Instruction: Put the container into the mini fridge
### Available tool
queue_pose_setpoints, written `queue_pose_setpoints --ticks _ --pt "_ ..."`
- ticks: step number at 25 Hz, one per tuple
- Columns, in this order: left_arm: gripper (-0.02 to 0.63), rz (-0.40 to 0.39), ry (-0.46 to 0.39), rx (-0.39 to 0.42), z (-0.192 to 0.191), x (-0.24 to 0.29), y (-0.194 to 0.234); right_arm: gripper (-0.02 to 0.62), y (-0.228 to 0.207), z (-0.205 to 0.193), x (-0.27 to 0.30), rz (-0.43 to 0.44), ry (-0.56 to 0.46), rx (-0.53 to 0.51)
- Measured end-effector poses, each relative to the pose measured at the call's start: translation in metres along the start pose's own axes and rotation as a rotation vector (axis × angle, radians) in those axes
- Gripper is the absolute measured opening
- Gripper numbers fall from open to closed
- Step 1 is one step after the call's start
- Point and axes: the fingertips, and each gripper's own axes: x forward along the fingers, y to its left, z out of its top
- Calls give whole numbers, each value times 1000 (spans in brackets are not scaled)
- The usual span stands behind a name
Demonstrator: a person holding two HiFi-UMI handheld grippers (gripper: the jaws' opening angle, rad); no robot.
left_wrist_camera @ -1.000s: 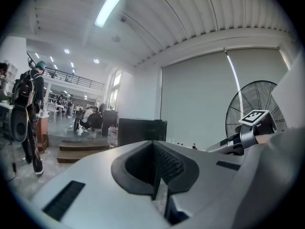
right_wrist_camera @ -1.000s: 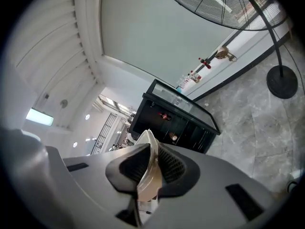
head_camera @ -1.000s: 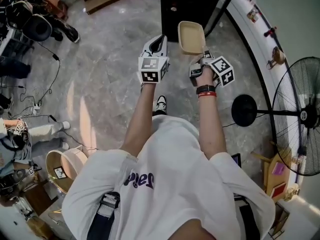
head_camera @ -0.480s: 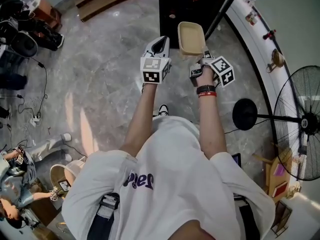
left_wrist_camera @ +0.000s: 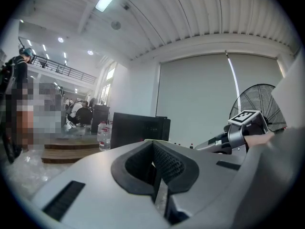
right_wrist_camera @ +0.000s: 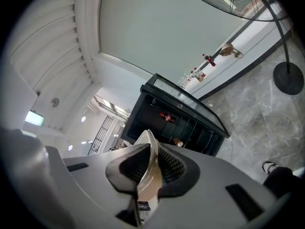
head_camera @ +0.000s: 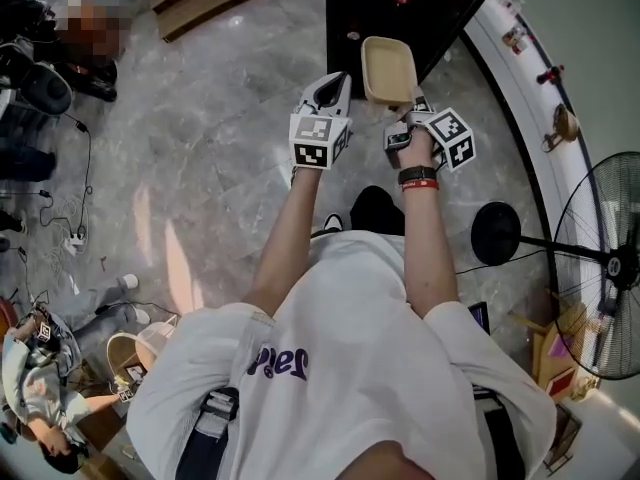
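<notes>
Gripping the tan container (head_camera: 389, 68) by its near rim, the right tool (head_camera: 406, 110) is holding it level above the marble floor (head_camera: 220, 148). Just beside it, the left tool (head_camera: 327, 90) is hanging empty, jaws together. The black mini fridge (head_camera: 400, 3) is standing just beyond the container.

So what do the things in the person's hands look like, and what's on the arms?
The left tool and right tool are pale grey, with black ribbed pads and a cube of black-and-white square markers. White short sleeves; a black band and red band on the right wrist.
</notes>
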Motion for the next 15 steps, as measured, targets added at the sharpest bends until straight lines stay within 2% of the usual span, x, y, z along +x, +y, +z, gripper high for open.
queue_pose_setpoints --ticks 8,15 --pt "18 12 3 1 1 86 22 64 -16 32 81 -15 13 20" --pt "18 31 13 -48 -8 146 45 63 -23 44 144 -30 46 -30"
